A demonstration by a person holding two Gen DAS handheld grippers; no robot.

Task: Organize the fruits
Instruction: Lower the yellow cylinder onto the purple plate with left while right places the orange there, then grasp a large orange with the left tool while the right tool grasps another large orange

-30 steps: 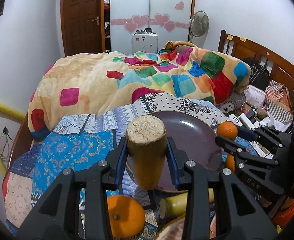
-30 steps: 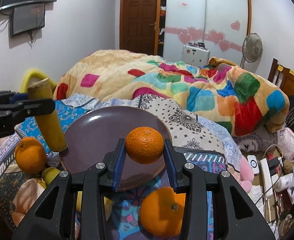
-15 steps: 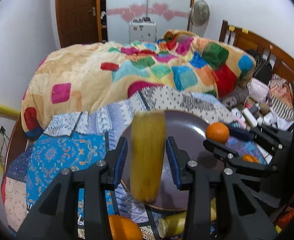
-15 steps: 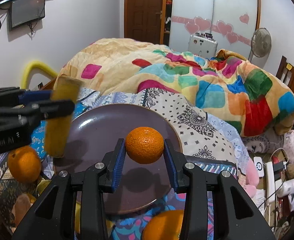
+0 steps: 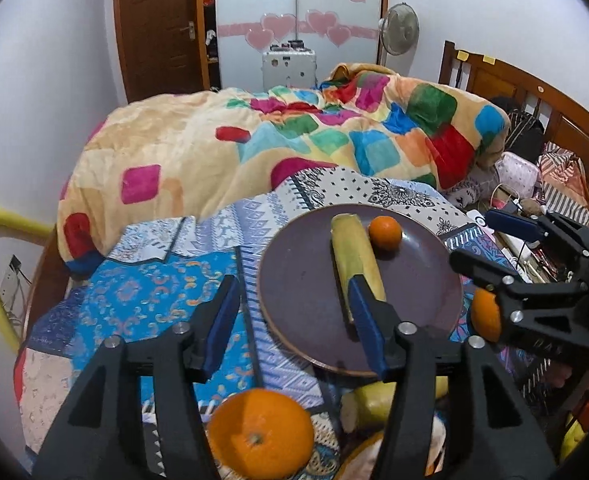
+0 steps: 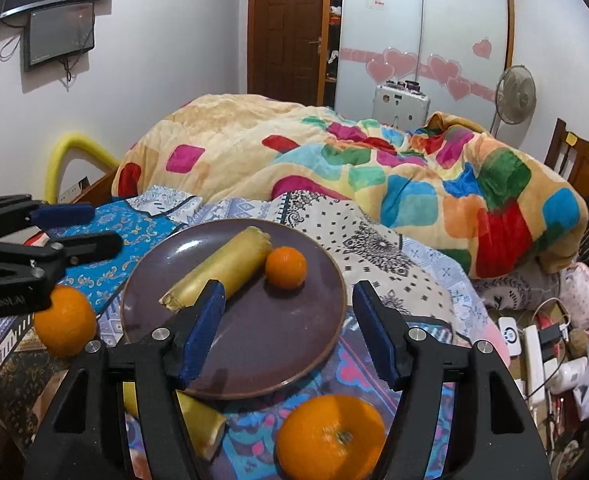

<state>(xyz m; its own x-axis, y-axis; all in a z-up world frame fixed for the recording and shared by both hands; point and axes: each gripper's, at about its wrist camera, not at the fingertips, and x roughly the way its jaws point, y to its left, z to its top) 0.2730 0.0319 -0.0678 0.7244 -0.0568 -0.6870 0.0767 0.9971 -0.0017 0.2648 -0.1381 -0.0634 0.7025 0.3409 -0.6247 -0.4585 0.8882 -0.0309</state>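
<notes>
Fruit on the plate, both my grippers letting go
My left gripper point(image 5: 296, 322) and right gripper point(image 6: 288, 330) are spreading, empty; yellow stick point(image 6: 224, 266) touches small orange point(image 6: 286, 267) on purple plate point(image 6: 254, 364)

The bed point(image 6: 394, 248) is covered in a patchwork sheet point(image 5: 134, 304), with a big colourful blanket point(image 5: 294, 140) bunched up across the far half. A dark purple plate point(image 6: 254, 360) sits right on the sheet. Around it on the sheet: an orange point(image 6: 64, 322) off its left edge, another orange point(image 6: 330, 438) just in front, and a yellowish stalk piece point(image 6: 198, 424) poking out from under the near rim.
</notes>
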